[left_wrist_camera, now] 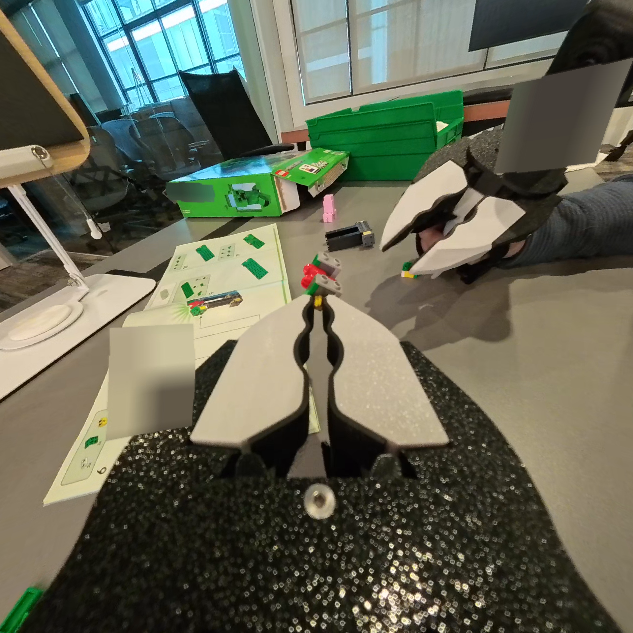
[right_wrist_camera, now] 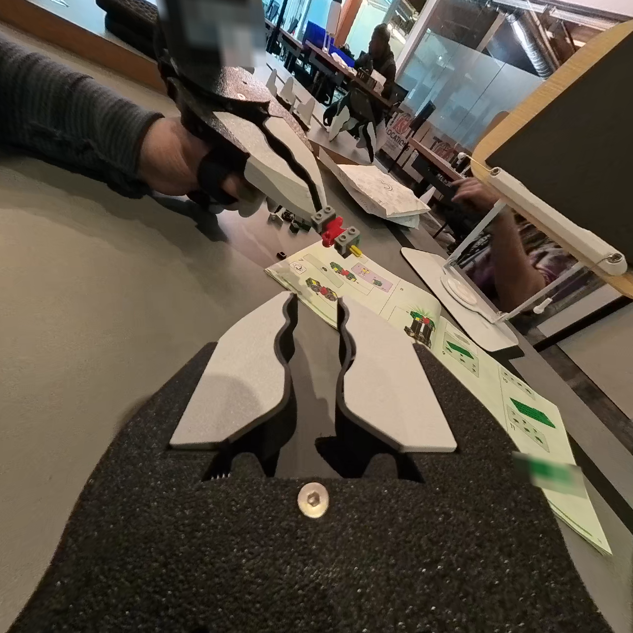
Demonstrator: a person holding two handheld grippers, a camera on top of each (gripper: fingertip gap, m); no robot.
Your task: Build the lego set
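Note:
My left gripper point(left_wrist_camera: 318, 298) is shut on a small lego assembly point(left_wrist_camera: 323, 274) of grey, red, green and yellow pieces and holds it above the table. The right wrist view shows the same gripper point(right_wrist_camera: 320, 209) with the assembly point(right_wrist_camera: 337, 231) hanging from its tips. My right gripper point(right_wrist_camera: 317, 303) is open and empty, low over the table; in the left wrist view it point(left_wrist_camera: 399, 258) stands at the right. A small green, yellow and white piece point(left_wrist_camera: 409, 270) lies by its lower fingertip. A black lego assembly point(left_wrist_camera: 349, 234) lies on the table behind.
The open instruction booklet point(left_wrist_camera: 222, 274) point(right_wrist_camera: 376, 294) lies on the grey table point(left_wrist_camera: 479, 342). A pink figure point(left_wrist_camera: 329, 208), a green lego box point(left_wrist_camera: 239, 191) and green bins point(left_wrist_camera: 383, 137) stand farther back. A white stand base point(left_wrist_camera: 68, 301) is at left. Small loose pieces point(right_wrist_camera: 291, 221) and a paper bag point(right_wrist_camera: 376, 191) lie beyond. The gap from one gripper's tips to the other's is roughly 8 cm.

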